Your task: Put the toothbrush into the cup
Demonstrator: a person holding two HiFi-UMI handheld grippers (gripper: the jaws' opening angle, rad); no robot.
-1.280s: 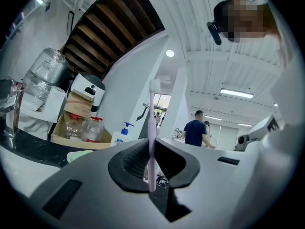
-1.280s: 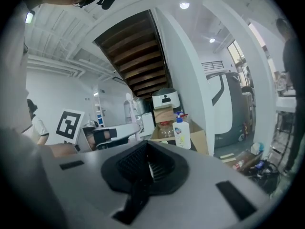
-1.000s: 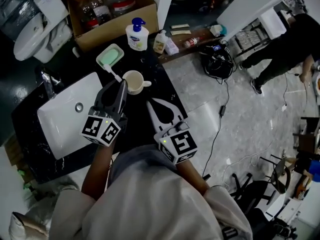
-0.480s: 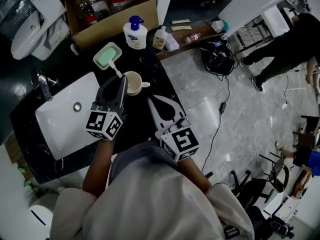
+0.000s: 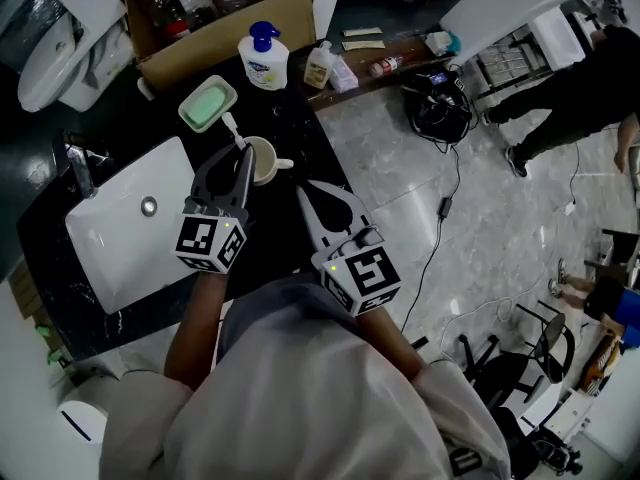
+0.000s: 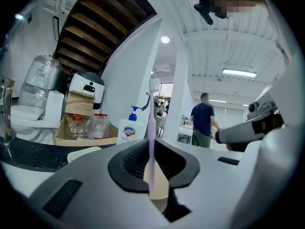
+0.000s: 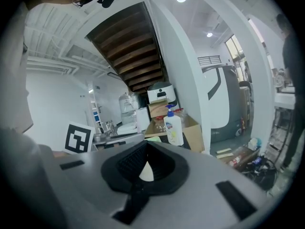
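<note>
Here the toothbrush point(image 6: 151, 118) stands upright, clamped between fingers of the left gripper point(image 6: 152, 165).

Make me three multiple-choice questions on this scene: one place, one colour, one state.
1. Where is the pale green rectangular soap dish? A in the sink; B on the black countertop; C in the cardboard box.
2. What colour is the pump on the white plastic soap bottle? A blue; B red; C green.
3. The left hand-held gripper is: A open, empty; B shut on the slim pale pink toothbrush; C shut on the cream cup.
Answers: 1 B, it lies on the dark surface; 2 A, the pump head is blue; 3 B, the brush stands upright between its closed jaws.
</note>
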